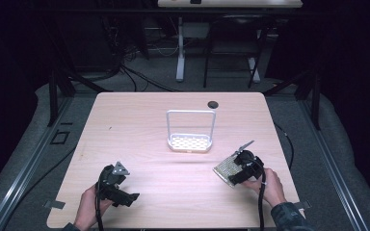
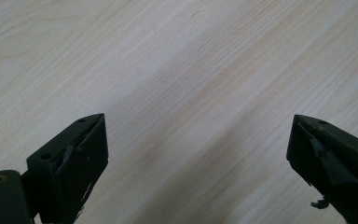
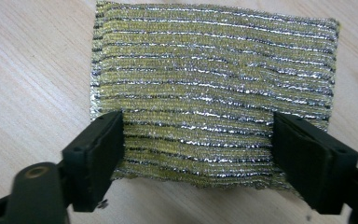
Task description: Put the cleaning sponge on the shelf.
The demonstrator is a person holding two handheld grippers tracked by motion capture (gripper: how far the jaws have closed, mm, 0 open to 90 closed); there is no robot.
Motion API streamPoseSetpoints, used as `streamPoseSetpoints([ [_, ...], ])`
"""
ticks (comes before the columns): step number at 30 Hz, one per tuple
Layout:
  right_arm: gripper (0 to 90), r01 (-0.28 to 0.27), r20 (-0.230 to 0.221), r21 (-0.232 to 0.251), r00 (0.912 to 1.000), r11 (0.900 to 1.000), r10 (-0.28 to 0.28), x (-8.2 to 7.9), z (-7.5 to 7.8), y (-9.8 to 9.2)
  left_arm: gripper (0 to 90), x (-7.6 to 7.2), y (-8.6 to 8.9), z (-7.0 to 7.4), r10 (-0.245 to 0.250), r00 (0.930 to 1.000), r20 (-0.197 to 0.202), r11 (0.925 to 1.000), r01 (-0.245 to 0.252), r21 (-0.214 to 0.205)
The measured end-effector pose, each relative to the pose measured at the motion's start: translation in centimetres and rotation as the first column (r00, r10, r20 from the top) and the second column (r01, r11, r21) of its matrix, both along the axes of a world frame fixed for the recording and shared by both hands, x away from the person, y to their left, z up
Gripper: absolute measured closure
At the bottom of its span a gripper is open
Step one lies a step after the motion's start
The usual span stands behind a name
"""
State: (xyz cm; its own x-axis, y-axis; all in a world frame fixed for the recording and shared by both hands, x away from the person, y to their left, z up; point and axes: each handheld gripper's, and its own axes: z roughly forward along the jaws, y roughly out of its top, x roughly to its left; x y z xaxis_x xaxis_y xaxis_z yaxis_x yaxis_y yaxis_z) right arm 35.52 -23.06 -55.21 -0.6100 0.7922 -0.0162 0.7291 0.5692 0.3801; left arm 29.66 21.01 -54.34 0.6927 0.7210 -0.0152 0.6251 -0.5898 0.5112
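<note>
Wooden table (image 1: 173,183); sponge (image 3: 214,93) between right gripper (image 3: 198,154) jaws

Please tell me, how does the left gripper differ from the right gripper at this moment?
The left gripper has only bare table between its wide-open jaws, while the right gripper has its open jaws on either side of a sponge with yellow and silver stripes. Seen from above, the left gripper is at the table's near left, the right gripper at the near right. Both are black and hand-held.

Right tongs (image 3: 198,140) hide the scouring pad's (image 3: 214,65) near edge.
</note>
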Motion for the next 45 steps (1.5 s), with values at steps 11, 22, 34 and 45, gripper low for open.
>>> streamPoseSetpoints([
  [11, 50.7, 0.001, 0.033, 0.010, 0.9995, 1.0000, -0.001, -0.3, 0.5, -0.2, 6.1, 0.1, 0.0, -0.1, -0.004, 1.0000, -0.004, 1.0000, 0.004, 0.003],
  [22, 58.1, -0.026, 0.079, -0.018, 0.9965, 0.9995, 0.027, -1.0, 0.9, 0.1, 6.5, 0.0, -0.1, 0.1, -0.010, 0.9999, 0.004, 0.9999, 0.010, 0.005],
  [34, 58.5, -0.050, 0.113, -0.039, 0.9922, 0.9980, 0.054, -1.8, 1.7, 0.7, 6.9, -0.1, -0.2, 0.2, -0.023, 0.9997, 0.004, 0.9997, 0.023, 0.000],
  [45, 58.4, -0.056, 0.152, -0.007, 0.9867, 0.9984, 0.056, -2.5, 3.1, 0.9, 7.1, 0.0, -0.2, 0.1, -0.020, 0.9998, 0.006, 0.9998, 0.020, 0.006],
])
